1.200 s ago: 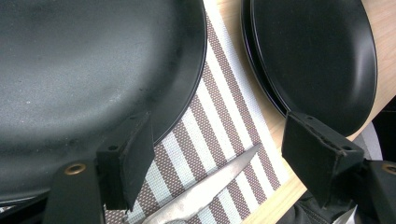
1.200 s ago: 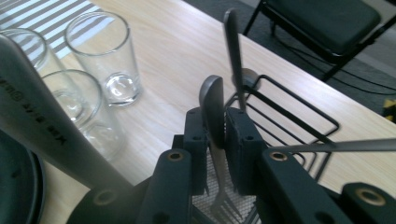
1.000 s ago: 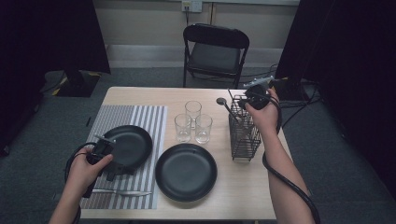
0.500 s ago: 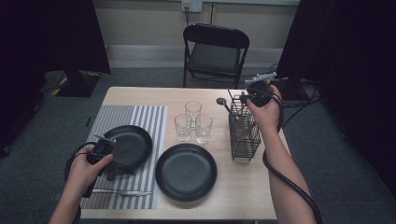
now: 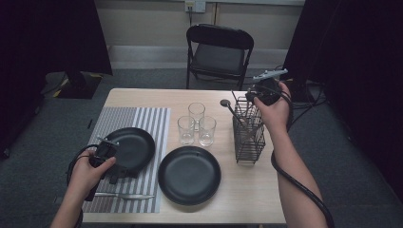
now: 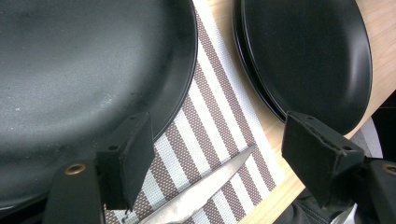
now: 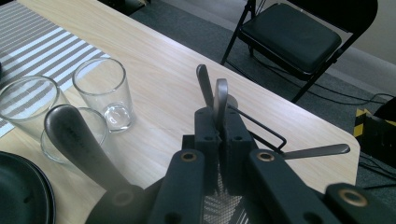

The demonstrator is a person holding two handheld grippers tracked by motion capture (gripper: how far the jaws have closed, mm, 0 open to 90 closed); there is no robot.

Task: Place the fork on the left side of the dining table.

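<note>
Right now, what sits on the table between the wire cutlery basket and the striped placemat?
In the high view, three clear drinking glasses stand in a cluster on bare wood between the wire cutlery basket and the striped placemat.

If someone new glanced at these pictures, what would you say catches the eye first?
Probably the right gripper, raised over the wire cutlery caddy at the table's right side, its jaws shut on a metal utensil handle. Next come the two black plates, one on the striped placemat and one on bare wood, with three clear glasses clustered behind them. The left gripper hangs open by the nearer plate's rim.
</note>
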